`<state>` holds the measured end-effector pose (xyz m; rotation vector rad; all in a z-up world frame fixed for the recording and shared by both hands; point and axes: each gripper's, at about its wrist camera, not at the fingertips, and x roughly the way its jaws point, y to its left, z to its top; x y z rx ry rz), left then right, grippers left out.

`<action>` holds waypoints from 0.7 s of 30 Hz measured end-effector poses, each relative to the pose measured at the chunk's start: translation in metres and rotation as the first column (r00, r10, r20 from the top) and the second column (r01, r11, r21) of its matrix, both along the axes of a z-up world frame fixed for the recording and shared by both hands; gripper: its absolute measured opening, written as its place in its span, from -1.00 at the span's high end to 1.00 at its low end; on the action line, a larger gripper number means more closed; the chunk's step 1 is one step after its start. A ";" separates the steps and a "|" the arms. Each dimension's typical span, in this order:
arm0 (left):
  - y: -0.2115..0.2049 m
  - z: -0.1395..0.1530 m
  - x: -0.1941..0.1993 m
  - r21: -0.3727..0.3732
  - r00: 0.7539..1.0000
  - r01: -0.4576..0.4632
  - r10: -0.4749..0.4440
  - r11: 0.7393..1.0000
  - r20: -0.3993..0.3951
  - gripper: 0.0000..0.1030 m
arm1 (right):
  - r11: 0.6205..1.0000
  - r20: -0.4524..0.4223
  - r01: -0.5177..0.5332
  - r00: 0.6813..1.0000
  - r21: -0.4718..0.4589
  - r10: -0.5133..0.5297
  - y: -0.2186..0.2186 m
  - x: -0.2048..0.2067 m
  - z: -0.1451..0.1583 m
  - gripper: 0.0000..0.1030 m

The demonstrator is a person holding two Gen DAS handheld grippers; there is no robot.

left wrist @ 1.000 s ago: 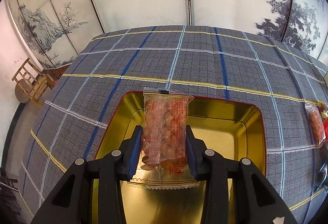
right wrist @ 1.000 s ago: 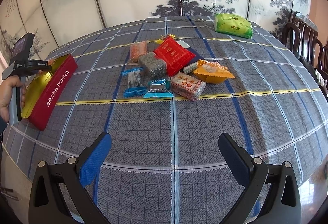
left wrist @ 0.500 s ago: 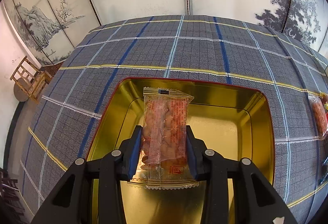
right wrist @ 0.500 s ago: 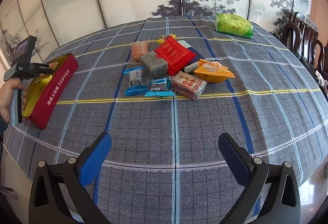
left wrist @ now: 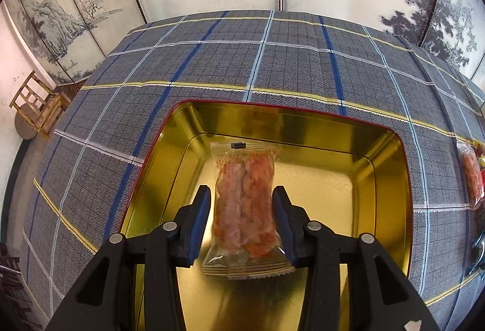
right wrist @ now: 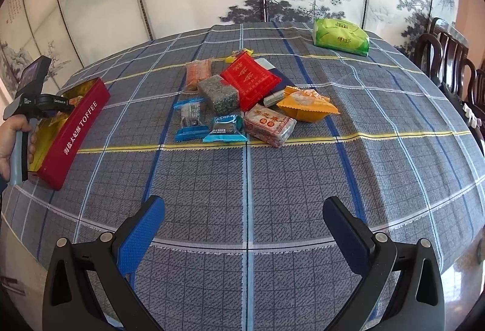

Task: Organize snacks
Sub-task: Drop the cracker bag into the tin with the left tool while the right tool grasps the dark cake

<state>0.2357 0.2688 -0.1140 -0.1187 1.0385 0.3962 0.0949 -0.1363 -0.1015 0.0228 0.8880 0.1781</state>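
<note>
My left gripper (left wrist: 242, 220) hangs over the open red toffee tin (left wrist: 391, 179) with its gold inside. The jaws stand slightly apart around a clear packet of orange snacks (left wrist: 244, 200); a gap shows on the left side and the packet looks blurred. In the right wrist view the tin (right wrist: 75, 131) sits at the table's left edge with the left gripper (right wrist: 65, 108) above it. My right gripper (right wrist: 244, 228) is wide open and empty over the near table. A pile of wrapped snacks (right wrist: 242, 100) lies mid-table.
A green packet (right wrist: 341, 35) lies at the far right of the plaid tablecloth (right wrist: 272, 179). Another orange packet (left wrist: 471, 176) lies right of the tin. Dark chairs (right wrist: 448, 58) stand at the right, a wooden chair (left wrist: 36, 107) at the left, painted screens behind.
The left gripper has moved further over the tin and its jaws have parted a little; the orange packet has slipped lower between them. The right gripper has not moved.
</note>
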 end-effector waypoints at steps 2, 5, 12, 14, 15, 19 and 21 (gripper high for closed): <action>0.002 0.004 -0.004 -0.008 1.000 -0.001 0.001 1.000 0.022 -0.29 | 1.000 -0.003 -0.005 1.000 -0.012 0.005 -0.008 0.002 0.000 -1.00; -0.001 0.014 -0.013 -0.026 0.998 0.025 -0.023 0.999 0.060 -0.41 | 0.999 0.007 -0.003 1.000 -0.048 0.003 -0.028 0.005 0.000 -1.00; -0.021 0.073 -0.076 0.008 0.953 0.122 -0.120 0.992 0.278 -0.56 | 0.996 0.013 0.027 1.000 -0.082 -0.026 -0.075 0.029 -0.004 -1.00; -0.030 0.086 -0.104 0.007 0.931 0.164 -0.157 0.986 0.330 -0.66 | 0.995 0.034 0.009 0.999 -0.102 -0.006 -0.075 0.038 -0.004 -1.00; -0.034 0.090 -0.118 0.010 0.921 0.178 -0.170 0.984 0.352 -0.67 | 0.995 0.028 0.004 1.000 -0.098 -0.002 -0.074 0.044 -0.004 -1.00; -0.049 0.088 -0.168 -0.008 0.894 0.243 -0.221 0.970 0.391 -0.68 | 0.990 -0.027 -0.137 0.990 0.035 0.138 -0.055 0.070 -0.011 -1.00; -0.056 0.080 -0.190 -0.029 0.891 0.260 -0.228 0.965 0.392 -0.68 | 0.985 -0.032 -0.167 0.986 -0.030 0.166 -0.039 0.081 -0.017 -1.00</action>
